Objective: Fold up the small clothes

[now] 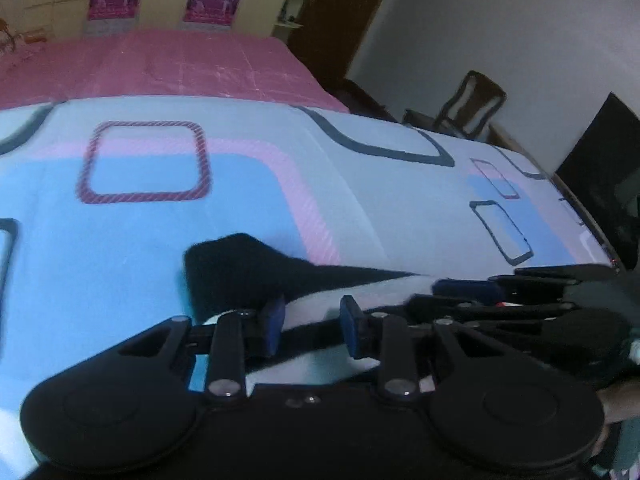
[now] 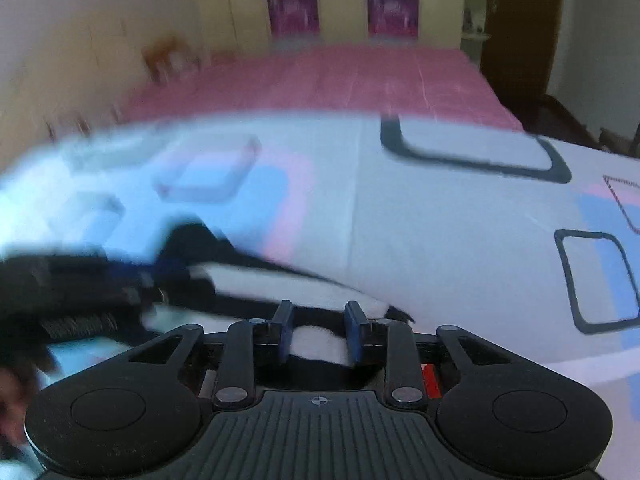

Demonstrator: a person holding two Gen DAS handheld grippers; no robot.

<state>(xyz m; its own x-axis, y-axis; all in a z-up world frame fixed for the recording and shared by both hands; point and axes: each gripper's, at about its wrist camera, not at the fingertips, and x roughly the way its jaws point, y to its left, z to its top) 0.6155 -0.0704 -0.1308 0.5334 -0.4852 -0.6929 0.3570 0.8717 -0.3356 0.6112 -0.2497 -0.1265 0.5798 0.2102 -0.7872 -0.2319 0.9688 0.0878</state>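
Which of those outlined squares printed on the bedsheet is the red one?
The striped red-outlined square in the left wrist view, lying over the pink and blue bands on the bedsheet, beyond the black-and-white garment. The neighbouring squares have dark outlines.

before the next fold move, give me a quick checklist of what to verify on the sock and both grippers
1. Left hand-held gripper open over the black and white sock: ok.
2. Right hand-held gripper astride the sock's near end: ok.
3. Right jaws closed on fabric: not ok, gap visible.
4. Sock flat on the patterned bedsheet: cannot tell, the view is blurred.
5. The two grippers apart: ok, though close.
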